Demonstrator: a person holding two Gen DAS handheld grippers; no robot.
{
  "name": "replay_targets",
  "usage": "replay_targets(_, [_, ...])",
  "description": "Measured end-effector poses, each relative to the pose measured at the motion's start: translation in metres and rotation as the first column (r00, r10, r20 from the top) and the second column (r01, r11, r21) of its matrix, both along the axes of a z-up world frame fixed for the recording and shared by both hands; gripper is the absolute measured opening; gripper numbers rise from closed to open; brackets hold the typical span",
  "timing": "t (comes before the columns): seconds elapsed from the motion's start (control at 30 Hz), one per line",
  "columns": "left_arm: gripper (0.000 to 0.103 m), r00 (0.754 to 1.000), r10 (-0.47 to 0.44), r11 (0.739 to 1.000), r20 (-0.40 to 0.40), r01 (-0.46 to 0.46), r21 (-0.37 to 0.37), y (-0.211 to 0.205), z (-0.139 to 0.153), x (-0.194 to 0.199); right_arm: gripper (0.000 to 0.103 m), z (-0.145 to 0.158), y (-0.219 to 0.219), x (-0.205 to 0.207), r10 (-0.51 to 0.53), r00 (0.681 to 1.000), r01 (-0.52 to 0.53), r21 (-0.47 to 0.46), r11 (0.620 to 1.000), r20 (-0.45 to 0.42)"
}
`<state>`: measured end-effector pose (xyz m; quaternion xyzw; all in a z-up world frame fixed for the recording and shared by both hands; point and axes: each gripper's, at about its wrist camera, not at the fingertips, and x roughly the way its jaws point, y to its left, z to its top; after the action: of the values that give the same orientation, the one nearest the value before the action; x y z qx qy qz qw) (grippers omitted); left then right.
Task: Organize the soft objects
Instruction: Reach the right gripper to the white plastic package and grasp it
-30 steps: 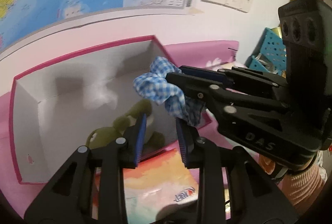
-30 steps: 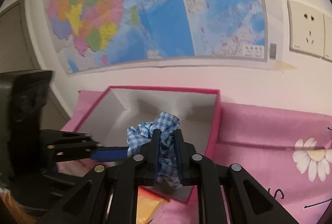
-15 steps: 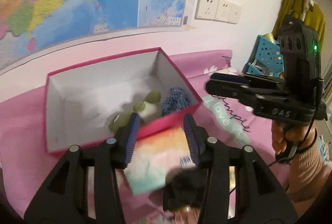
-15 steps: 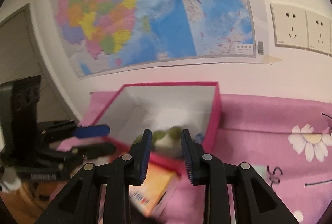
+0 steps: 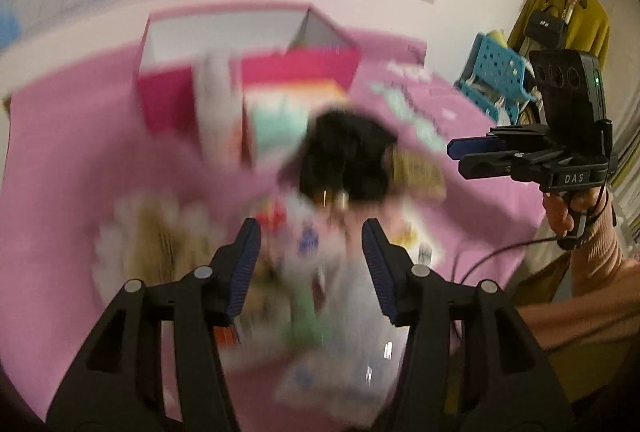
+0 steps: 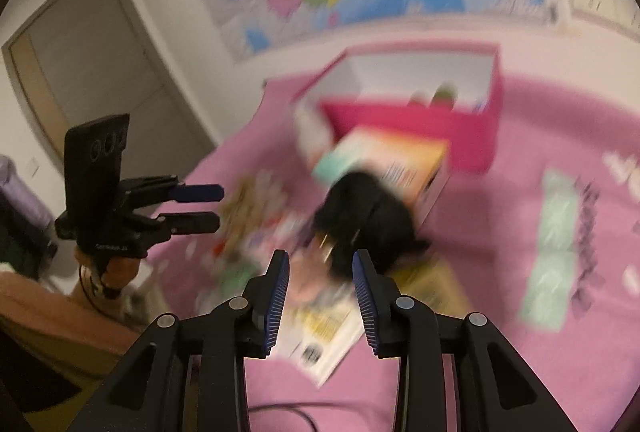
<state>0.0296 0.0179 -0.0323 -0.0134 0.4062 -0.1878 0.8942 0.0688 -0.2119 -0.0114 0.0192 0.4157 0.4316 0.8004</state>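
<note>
Above the pink cloth [image 6: 460, 372], both the left hand-held gripper [image 5: 311, 264] and the right hand-held gripper [image 6: 320, 288] are opening with nothing between their jaws. Beyond them lies a blurred black soft object [image 6: 368, 220], touching a colourful carton [image 6: 384, 163] before the pink box [image 6: 420, 135].

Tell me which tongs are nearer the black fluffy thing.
Right, seemingly. Right tongs sit just before the black fluffy thing; left tongs stand farther off. Both are opening, empty.
</note>
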Motion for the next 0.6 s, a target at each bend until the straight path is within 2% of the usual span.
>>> replay_targets(0.1, [0.054, 0.997, 0.018, 0.998, -0.072, -0.022, -0.058, 0.012, -0.025, -0.025, 0.033, -0.025, 0.011, -0.015, 0.041, 0.997, -0.041, -0.001, 0.999, -0.073])
replay_targets(0.23, [0.054, 0.991, 0.030, 0.993, -0.128, -0.043, -0.106, 0.022, -0.041, -0.048, 0.033, -0.046, 0.015, -0.027, 0.052, 0.990, -0.052, 0.000, 0.999, -0.134])
replay_targets(0.3, [0.055, 0.990, 0.032, 0.994, -0.137, -0.046, -0.100, 0.024, -0.046, -0.059, 0.034, -0.055, 0.011, -0.029, 0.047, 0.983, -0.043, 0.030, 0.999, -0.177])
replay_targets(0.47, [0.055, 0.980, -0.003, 0.991, -0.200, -0.023, -0.129, 0.019, -0.062, -0.073, 0.040, -0.076, 0.016, -0.030, 0.035, 0.967, -0.027, 0.032, 0.999, -0.252])
replay_targets(0.6, [0.057, 0.980, -0.012, 0.993, -0.198, -0.012, -0.115, 0.014, -0.068, -0.076, 0.040, -0.078, 0.024, -0.031, 0.054, 0.966, -0.033, 0.086, 0.996, -0.253])
